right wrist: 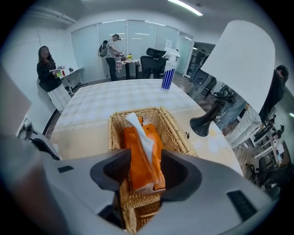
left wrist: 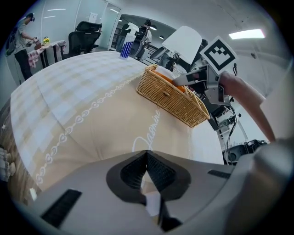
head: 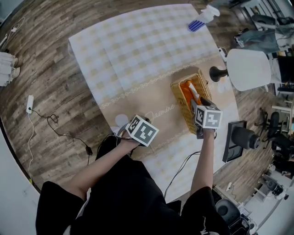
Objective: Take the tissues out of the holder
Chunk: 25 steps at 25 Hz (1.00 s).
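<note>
While my right gripper [right wrist: 146, 170] is wide round the orange tissue pack [right wrist: 136, 160] in the wicker basket [right wrist: 177, 133], I'd squeeze gently.

An orange tissue pack [right wrist: 143, 158] is laid lengthwise in a rectangular wicker basket [right wrist: 173, 131], with its near end raised over the basket's near wall. A white tissue [right wrist: 137, 125] is drawn partly out on top.

An office — glass partitions [right wrist: 124, 39], swivel chairs [right wrist: 154, 57], ceiling strip lights [right wrist: 186, 7]
</note>
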### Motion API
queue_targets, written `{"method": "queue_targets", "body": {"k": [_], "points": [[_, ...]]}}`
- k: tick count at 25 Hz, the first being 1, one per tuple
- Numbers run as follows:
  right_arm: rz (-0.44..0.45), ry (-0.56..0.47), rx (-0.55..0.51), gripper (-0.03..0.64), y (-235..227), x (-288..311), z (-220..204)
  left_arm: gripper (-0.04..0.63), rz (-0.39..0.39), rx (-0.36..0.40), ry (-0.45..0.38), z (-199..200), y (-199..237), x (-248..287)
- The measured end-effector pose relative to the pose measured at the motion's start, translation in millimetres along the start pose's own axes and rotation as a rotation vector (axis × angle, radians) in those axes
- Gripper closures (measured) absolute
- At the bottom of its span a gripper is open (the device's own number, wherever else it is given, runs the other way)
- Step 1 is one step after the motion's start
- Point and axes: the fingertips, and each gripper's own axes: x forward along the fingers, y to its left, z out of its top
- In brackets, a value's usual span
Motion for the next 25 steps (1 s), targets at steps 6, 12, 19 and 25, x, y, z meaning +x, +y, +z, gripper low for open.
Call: {"method": "queue_targets", "body": {"k": [6,12,19,25], "points": [[0.017,0.048,0.016,0.419,2,13,-3,0.594,0.004,0.000,0.006,-6,4,0],[0.016,0.088,0.006,0.467,-31,24,8,0.594,0.004,-0.022,0.031,20,-3,8],[0.013,0.104,-0.016,0.577,-20,30,3,0.594,0.006,-0.024,0.031,7,2,6],[0.040,0.095,0.028,0.594,-12,24,1,0.594,0.004,-0.017,0.010,2,4,0]]}}
